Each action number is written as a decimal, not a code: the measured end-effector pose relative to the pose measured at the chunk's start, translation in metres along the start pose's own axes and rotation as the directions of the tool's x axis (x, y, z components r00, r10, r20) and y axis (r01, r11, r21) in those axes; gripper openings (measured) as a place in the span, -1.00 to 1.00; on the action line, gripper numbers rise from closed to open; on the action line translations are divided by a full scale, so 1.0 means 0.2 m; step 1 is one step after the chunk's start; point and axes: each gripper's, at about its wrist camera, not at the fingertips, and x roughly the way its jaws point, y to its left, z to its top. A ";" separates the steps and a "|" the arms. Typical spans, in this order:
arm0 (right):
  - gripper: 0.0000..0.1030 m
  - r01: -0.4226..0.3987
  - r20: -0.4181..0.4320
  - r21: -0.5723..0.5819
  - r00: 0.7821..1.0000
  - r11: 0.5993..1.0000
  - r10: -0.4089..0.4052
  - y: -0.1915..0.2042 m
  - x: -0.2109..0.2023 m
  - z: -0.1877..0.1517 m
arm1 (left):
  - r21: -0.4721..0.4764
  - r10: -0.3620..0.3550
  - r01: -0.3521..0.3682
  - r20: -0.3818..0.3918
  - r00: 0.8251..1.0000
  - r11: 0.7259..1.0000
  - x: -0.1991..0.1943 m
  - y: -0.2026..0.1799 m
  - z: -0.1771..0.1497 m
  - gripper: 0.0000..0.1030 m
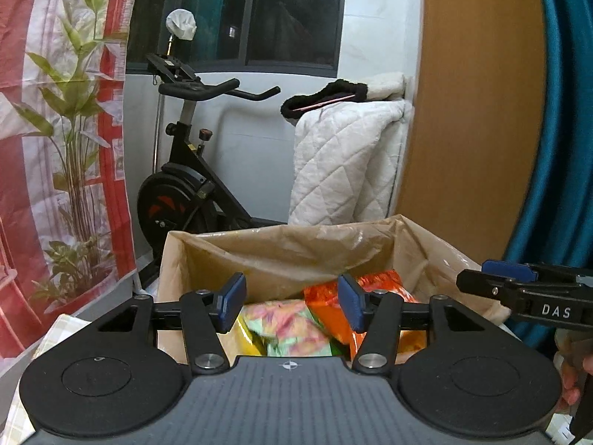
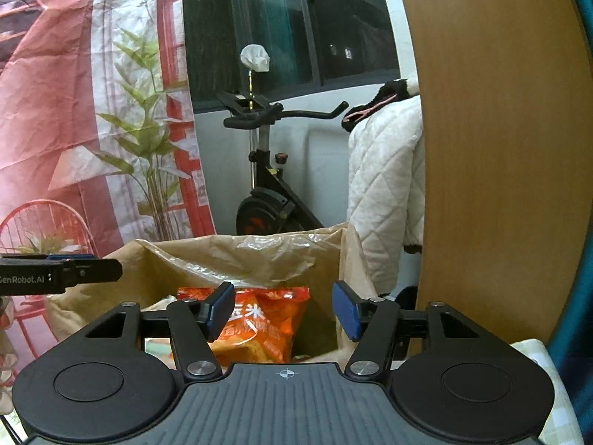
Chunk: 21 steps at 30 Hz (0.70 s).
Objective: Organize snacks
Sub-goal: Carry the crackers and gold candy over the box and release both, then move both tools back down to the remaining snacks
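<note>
The orange bag is seen lying in the lined box, and it is judged to be light, puffy, crinkly and slippery, so it is best pinched softly at its flat top edge. Both the left gripper and the right gripper are held above the box with their pads apart and nothing between them. A pale pink and green bag is shown only in the left view, while the writing on the orange bag is shown only in the right view.

Home room, exercise bike, quilted blanket
</note>
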 end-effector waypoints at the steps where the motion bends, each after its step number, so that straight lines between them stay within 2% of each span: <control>1: 0.06 -0.002 0.002 0.002 1.000 1.000 0.002 0.00 -0.03 -0.01 | 0.000 0.000 0.000 -0.002 1.000 1.000 -0.02 0.00 0.00 0.13; 11: 0.06 -0.012 -0.012 -0.006 1.000 1.000 0.012 0.10 -0.35 -0.15 | -0.011 -0.002 0.002 -0.018 1.000 1.000 -0.34 -0.03 -0.15 0.13; 18: 0.06 -0.028 -0.114 -0.008 0.993 1.000 0.027 0.13 -0.53 -0.40 | -0.077 -0.037 0.029 -0.098 0.995 0.997 -0.48 -0.05 -0.42 0.13; 21: 0.06 -0.010 -0.172 -0.026 0.985 1.000 0.005 0.15 -0.58 -0.52 | -0.107 -0.046 0.031 -0.140 0.989 0.994 -0.51 -0.06 -0.54 0.13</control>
